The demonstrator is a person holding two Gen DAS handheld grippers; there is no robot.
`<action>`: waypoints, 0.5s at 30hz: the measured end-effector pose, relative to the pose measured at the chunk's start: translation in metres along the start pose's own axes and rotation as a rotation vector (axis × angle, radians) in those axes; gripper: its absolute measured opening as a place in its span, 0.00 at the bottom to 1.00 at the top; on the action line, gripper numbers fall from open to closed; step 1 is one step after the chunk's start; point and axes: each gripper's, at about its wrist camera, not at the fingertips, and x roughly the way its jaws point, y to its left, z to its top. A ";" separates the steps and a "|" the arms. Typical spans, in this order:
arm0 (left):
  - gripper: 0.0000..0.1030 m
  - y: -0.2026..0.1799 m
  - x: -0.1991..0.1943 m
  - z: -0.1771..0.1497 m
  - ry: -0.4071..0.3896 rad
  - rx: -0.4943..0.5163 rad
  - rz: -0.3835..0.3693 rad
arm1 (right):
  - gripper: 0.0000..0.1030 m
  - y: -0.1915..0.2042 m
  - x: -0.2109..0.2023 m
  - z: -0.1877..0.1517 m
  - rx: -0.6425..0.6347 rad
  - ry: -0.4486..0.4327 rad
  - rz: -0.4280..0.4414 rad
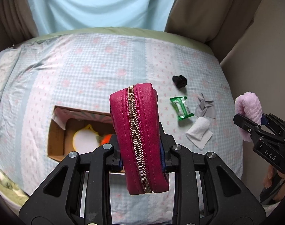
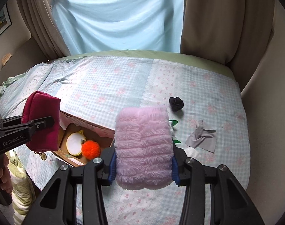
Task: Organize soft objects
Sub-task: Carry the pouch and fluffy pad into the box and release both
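Two grippers are loaded at once. Left gripper (image 1: 142,161) clamps the magenta zip pouch (image 1: 140,136) across its narrow sides, zipper facing the camera, long axis running up and away along the fingers. Right gripper (image 2: 143,168) pinches a folded pink fluffy cloth (image 2: 143,146), held upright between the blue pads (image 2: 112,166).

Cardboard box (image 1: 57,133) sits open on the checked bedspread (image 1: 86,65), a round yellow-rimmed pad (image 1: 85,138) and an orange pompom (image 2: 90,149) already inside. Key relation: the box lies just below and slightly left of the pouch, so the left hand is clearly nearer; from the right gripper the box is off to the left, with the pouch-holding hand between. Judged next: the pouch goes down first, tipped forward into the opening.

Still loose on the bed, right of the box: black scrunchie (image 1: 179,81), green tissue pack (image 1: 180,108), grey cloth (image 1: 206,106), white folded cloth (image 1: 198,133).
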 end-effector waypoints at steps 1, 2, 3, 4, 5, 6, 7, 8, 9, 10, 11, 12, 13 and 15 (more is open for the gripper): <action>0.23 0.014 0.001 -0.002 0.007 -0.004 0.003 | 0.41 0.012 0.004 0.000 0.003 0.006 0.002; 0.23 0.029 0.001 -0.004 0.015 -0.005 0.005 | 0.41 0.025 0.007 0.001 0.009 0.013 0.003; 0.23 0.042 0.003 -0.005 0.023 -0.006 0.005 | 0.41 0.037 0.010 0.001 0.015 0.018 0.002; 0.23 0.056 0.004 -0.006 0.031 -0.005 0.002 | 0.41 0.048 0.015 0.001 0.021 0.025 0.000; 0.23 0.069 0.006 -0.007 0.039 -0.002 0.002 | 0.41 0.058 0.021 0.002 0.030 0.033 -0.002; 0.23 0.081 0.009 -0.008 0.049 0.002 0.002 | 0.41 0.068 0.027 0.001 0.041 0.042 -0.001; 0.23 0.093 0.013 -0.008 0.062 0.007 -0.002 | 0.41 0.078 0.033 0.001 0.053 0.051 -0.002; 0.23 0.105 0.019 -0.009 0.073 0.012 -0.006 | 0.41 0.088 0.039 0.000 0.066 0.062 -0.006; 0.23 0.115 0.023 -0.009 0.085 0.019 -0.009 | 0.41 0.097 0.046 -0.001 0.080 0.073 -0.009; 0.23 0.125 0.030 -0.009 0.099 0.028 -0.011 | 0.41 0.104 0.053 -0.003 0.096 0.083 -0.010; 0.23 0.135 0.037 -0.010 0.117 0.040 -0.014 | 0.41 0.112 0.060 -0.004 0.111 0.092 -0.010; 0.23 0.144 0.045 -0.012 0.135 0.050 -0.017 | 0.41 0.119 0.069 -0.005 0.124 0.103 -0.012; 0.23 0.152 0.052 -0.014 0.155 0.061 -0.019 | 0.41 0.125 0.077 -0.007 0.138 0.117 -0.016; 0.23 0.168 0.070 -0.018 0.197 0.080 -0.012 | 0.41 0.134 0.094 -0.013 0.168 0.143 -0.020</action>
